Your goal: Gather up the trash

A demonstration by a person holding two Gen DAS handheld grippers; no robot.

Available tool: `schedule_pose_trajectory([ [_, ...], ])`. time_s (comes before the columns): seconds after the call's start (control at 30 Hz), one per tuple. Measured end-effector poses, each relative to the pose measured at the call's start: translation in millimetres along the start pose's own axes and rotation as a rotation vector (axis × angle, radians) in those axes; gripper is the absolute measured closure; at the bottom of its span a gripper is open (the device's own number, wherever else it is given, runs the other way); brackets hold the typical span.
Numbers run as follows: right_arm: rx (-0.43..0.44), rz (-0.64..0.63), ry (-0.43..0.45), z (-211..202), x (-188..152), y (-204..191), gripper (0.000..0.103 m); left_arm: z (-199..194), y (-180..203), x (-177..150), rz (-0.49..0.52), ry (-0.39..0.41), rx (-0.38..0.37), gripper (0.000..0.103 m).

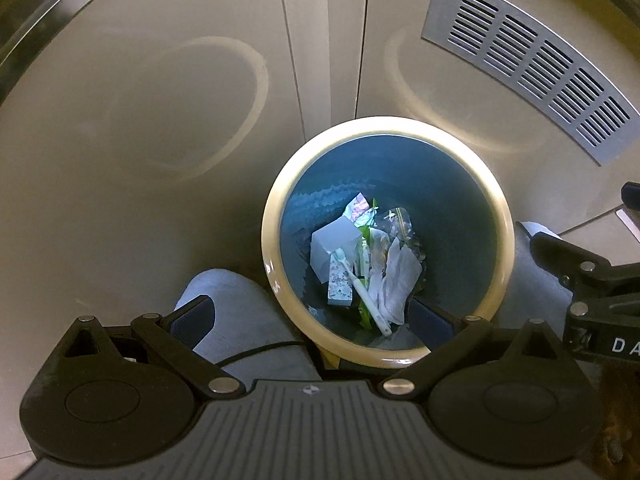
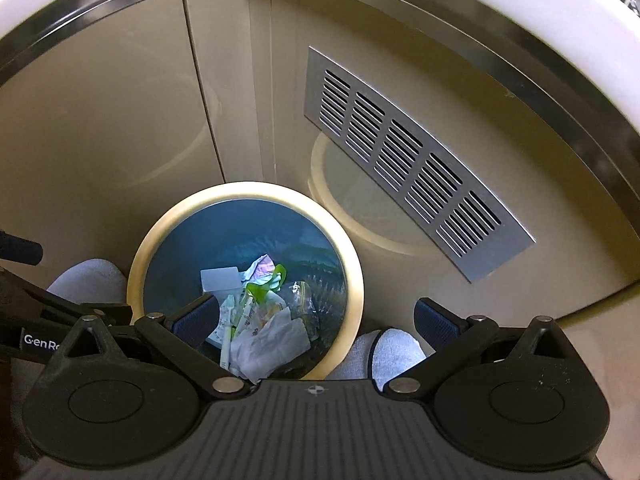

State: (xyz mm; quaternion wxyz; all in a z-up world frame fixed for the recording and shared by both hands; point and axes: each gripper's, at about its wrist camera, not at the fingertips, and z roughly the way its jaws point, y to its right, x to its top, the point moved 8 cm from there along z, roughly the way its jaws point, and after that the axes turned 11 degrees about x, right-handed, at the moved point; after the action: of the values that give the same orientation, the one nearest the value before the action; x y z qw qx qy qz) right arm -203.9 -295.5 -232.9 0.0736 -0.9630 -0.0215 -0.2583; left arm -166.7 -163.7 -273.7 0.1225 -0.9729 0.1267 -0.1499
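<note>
Looking straight down here, both cams are aimed at the floor in front of some beige cabinet doors [image 1: 140, 120]. Starting on the left, the left hand-held gripper [image 1: 312, 316] is spread wide with nothing between its fingers; its left pad sits over a grey slipper [image 1: 240, 312] and its right pad hangs just over the near rim of the trash bin [image 1: 276, 216]. The bin is round, cream rim, dark blue inside, standing right up against the cabinet. The trash is all lying at the bottom of it: a grey-white box [image 1: 334, 242], a white toothbrush [image 1: 366, 294] lying across the pile, crumpled tissue [image 1: 396, 276], green wrapper bits [image 1: 365, 236] and a clear plastic bag [image 1: 400, 220]. Further right, the right hand-held gripper [image 2: 314, 320] is also wide open and empty, its left pad over the bin's opening and its right pad over the floor, with another grey slipper [image 2: 394, 350] just beside the bin. Far right on the cabinet there's a metal vent grille [image 2: 412, 168].
</note>
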Motion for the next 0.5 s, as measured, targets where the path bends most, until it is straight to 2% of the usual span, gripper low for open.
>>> schedule_pose_trajectory([
  [0.5,0.006,0.003,0.007,3.4,2.7,2.1,0.0,1.4,0.5,2.8,0.0,0.001,0.017,0.0],
])
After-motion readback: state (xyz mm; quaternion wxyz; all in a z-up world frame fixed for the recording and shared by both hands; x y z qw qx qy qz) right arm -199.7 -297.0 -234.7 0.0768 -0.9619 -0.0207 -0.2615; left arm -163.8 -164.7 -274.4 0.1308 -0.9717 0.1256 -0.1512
